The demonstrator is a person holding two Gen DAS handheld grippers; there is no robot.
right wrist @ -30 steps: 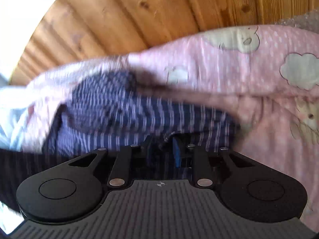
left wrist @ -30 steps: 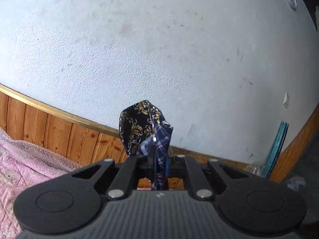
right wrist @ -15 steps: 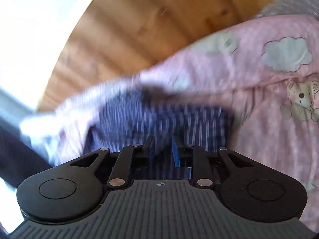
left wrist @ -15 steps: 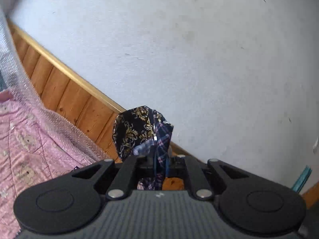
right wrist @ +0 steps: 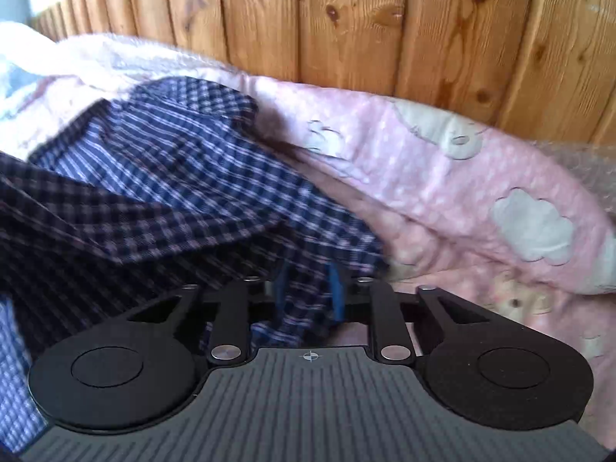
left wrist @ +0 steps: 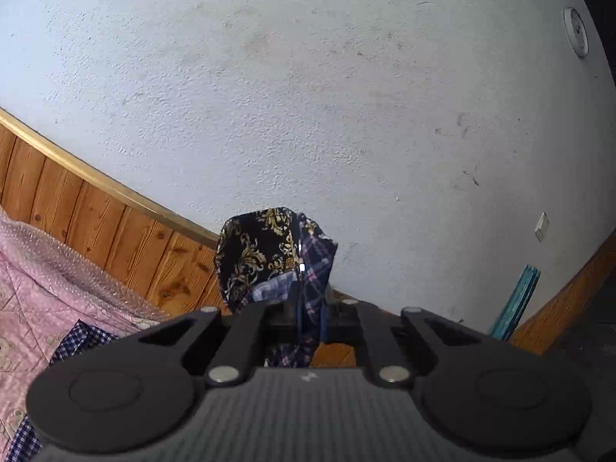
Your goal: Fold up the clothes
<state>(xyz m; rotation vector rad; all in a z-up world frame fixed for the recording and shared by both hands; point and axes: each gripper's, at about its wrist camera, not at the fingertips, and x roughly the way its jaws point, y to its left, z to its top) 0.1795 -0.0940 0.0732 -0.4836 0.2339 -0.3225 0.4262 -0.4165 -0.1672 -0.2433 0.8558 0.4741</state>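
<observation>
Left wrist view. Nearest, the left gripper (left wrist: 310,317), jaws all but shut, pinched on a fold of the checked garment (left wrist: 308,269) at 6 o'clock. Stood up above the jaws, a bunched peak of that cloth: navy plaid on its right side, black lining with gold scrollwork (left wrist: 256,258) on its left (one garment or two, cannot tell). At 8 o'clock, low in the frame, more navy check lying on the pink quilt (left wrist: 42,296), with bubble wrap (left wrist: 46,246) along the quilt's far edge. Behind that, wood panelling (left wrist: 96,211) capped by a gold-coloured rail, running from 9 o'clock down toward the centre. Farthest, a rough white wall (left wrist: 308,96) filling the upper frame, a small round fitting (left wrist: 576,31) at 2 o'clock, and teal boards (left wrist: 516,300) leaning at 4 o'clock.

Right wrist view. Nearest, the right gripper (right wrist: 308,294), pointed steeply down, jaws closing, a strip of the checked garment between the blue pads (right wrist: 337,292) at 6 o'clock. Spread from there toward 9 and 10 o'clock, the rest of the garment, rumpled in loose folds over the quilt, somewhat blurred. From 12 to 3 o'clock, the pink quilt with pale cloud and bear prints. Beyond, upright knotty panelling across the top.
</observation>
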